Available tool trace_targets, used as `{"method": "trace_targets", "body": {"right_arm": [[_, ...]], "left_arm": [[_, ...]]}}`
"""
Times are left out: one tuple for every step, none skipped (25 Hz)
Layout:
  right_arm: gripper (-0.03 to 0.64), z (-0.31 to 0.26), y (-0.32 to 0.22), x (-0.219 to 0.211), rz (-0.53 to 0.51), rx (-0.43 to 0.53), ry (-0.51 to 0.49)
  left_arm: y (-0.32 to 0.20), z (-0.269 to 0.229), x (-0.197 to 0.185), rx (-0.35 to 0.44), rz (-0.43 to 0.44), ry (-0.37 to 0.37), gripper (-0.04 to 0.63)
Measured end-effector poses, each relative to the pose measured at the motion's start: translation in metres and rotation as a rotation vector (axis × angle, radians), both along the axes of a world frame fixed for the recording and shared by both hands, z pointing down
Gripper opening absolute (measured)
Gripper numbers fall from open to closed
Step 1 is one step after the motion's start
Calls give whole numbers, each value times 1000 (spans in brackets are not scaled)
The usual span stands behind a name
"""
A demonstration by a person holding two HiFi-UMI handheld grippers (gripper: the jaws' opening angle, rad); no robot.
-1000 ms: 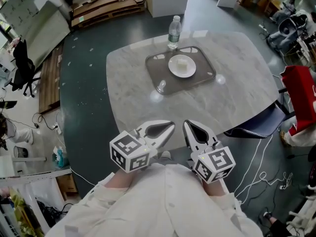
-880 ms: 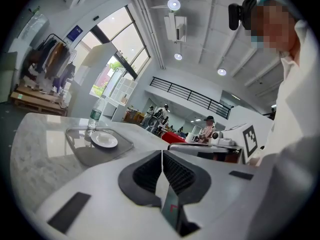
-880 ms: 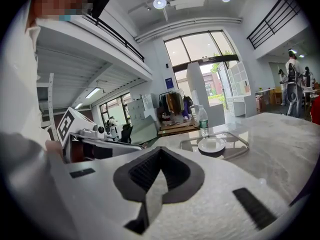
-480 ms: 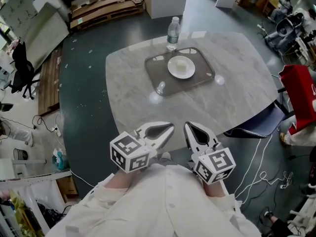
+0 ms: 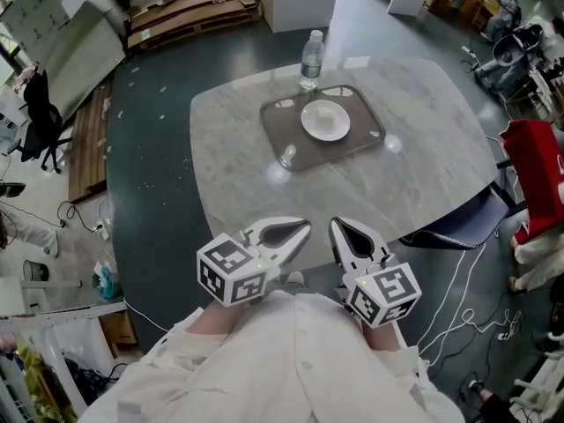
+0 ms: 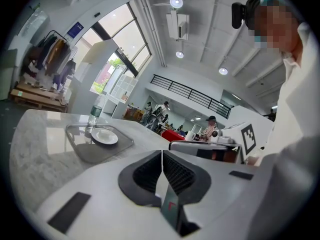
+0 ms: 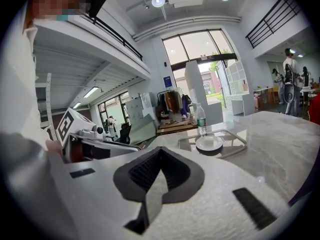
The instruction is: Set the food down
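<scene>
A pale piece of food [image 5: 327, 114] lies on a white plate [image 5: 325, 120] that sits on a grey tray [image 5: 322, 123] at the far side of the marble table [image 5: 348, 174]. The same plate [image 6: 104, 136] [image 7: 209, 143] appears far off in both gripper views. My left gripper [image 5: 305, 225] and right gripper [image 5: 336, 224] are held close to my body at the near table edge, side by side. Both are shut with nothing between their jaws, far from the plate.
A clear water bottle [image 5: 310, 58] stands just behind the tray. A dark blue chair [image 5: 460, 219] is tucked under the table's right edge. Cables lie on the floor at the right. Wooden pallets [image 5: 189, 11] lie beyond the table at the back left.
</scene>
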State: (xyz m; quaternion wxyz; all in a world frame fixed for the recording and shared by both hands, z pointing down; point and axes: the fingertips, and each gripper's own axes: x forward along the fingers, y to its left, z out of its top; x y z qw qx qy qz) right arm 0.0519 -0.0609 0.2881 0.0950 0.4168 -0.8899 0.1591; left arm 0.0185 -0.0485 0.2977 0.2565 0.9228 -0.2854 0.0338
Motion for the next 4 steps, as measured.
{"method": "trace_targets", "body": {"right_arm": [[2,1,0,0,-2,-1,-1],[3,2,1,0,-4,-3,-1],[3,3,1,1,-6,-5,-2],[2,5,1,1,-7,-8,-3]], "left_arm": [[0,1,0,-1,0,-1,20],[0,1,1,-2,0,-3,20],[0,2,1,-4,-1,-6,20],[0,3,1,-5,-2,-8,20]]}}
